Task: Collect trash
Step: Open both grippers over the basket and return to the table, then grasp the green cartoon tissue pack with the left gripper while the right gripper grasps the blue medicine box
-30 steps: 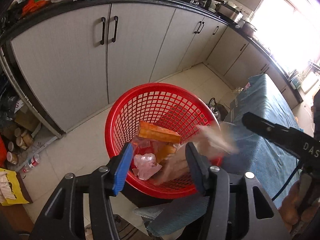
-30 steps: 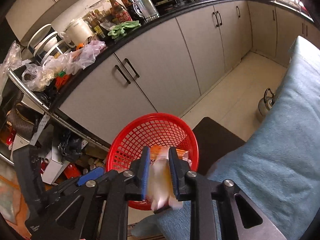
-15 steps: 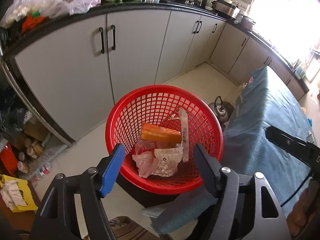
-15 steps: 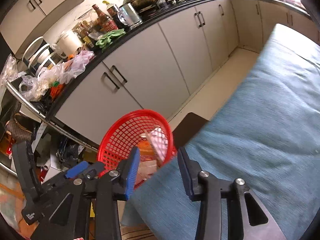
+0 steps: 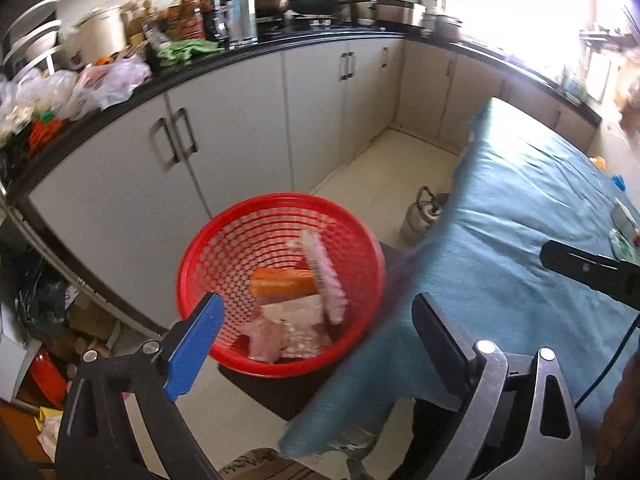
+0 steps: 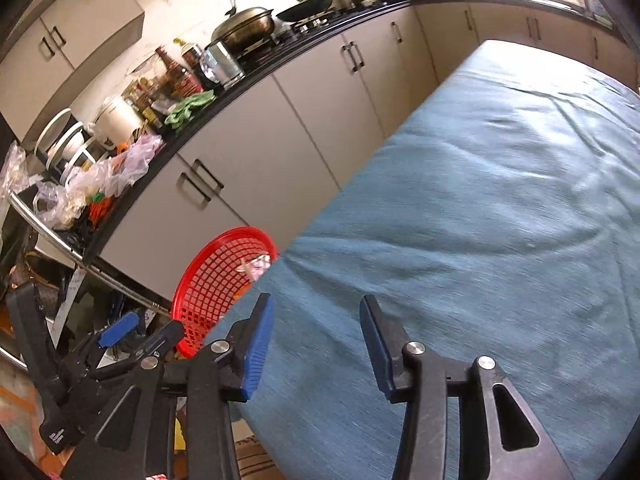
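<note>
A red mesh basket (image 5: 208, 256) stands on the floor beside the table's corner and holds an orange packet (image 5: 280, 282), a white wrapper (image 5: 326, 280) and crumpled pink plastic (image 5: 264, 338). My left gripper (image 5: 316, 334) hangs above and in front of the basket, its jaws opening wide with nothing between them. My right gripper (image 6: 316, 338) is over the blue-covered table (image 6: 480, 216), jaws opening and empty. In the right wrist view the basket (image 6: 200, 280) shows at the lower left, past the table edge, with the left gripper (image 6: 120, 330) beside it.
Grey cabinets (image 5: 248, 136) under a black counter run behind the basket. A metal kettle (image 5: 424, 216) sits on the floor by the table. Small scraps (image 5: 620, 236) lie at the table's far right. Cluttered shelves (image 5: 44, 312) stand to the left.
Both grippers let go of their wrappers, which now lie in the basket. Both jaws widened. The right gripper swung from the basket to over the blue table; the left drew back and rose.
</note>
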The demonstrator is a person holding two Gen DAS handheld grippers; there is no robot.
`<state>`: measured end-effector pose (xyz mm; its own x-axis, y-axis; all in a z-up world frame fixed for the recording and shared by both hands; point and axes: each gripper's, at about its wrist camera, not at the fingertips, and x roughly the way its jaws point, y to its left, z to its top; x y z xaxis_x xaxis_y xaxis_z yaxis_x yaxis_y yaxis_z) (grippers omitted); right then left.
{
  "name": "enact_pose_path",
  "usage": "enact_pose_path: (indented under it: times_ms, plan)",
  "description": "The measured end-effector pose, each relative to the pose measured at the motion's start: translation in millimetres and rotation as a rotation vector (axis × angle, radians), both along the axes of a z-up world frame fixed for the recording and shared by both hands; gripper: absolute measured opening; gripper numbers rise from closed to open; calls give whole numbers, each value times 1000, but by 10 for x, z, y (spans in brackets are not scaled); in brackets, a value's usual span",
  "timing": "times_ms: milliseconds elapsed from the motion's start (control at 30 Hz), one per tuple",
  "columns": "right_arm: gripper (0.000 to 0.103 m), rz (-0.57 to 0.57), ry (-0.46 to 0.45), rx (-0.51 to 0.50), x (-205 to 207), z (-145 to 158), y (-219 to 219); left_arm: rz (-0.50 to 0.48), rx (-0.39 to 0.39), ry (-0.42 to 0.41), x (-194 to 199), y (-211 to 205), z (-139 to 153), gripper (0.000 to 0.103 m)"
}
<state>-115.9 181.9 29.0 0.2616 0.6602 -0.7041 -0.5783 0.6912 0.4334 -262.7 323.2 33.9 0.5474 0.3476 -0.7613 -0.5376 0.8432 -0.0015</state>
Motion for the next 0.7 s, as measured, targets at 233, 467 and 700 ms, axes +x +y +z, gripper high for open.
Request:
enact_pose_path:
  times_ms: [233, 467, 700]
  plan:
    - [53, -67, -9, 25, 32, 40, -485, -47, 30, 12, 119, -325, 79, 94]
    - [56, -141, -9, 40, 90, 44, -972, -81, 64, 21, 211, -619, 145, 94]
    - [58, -210, -10, 45, 162, 27, -1444, -132, 106, 32, 342, -900, 186, 94]
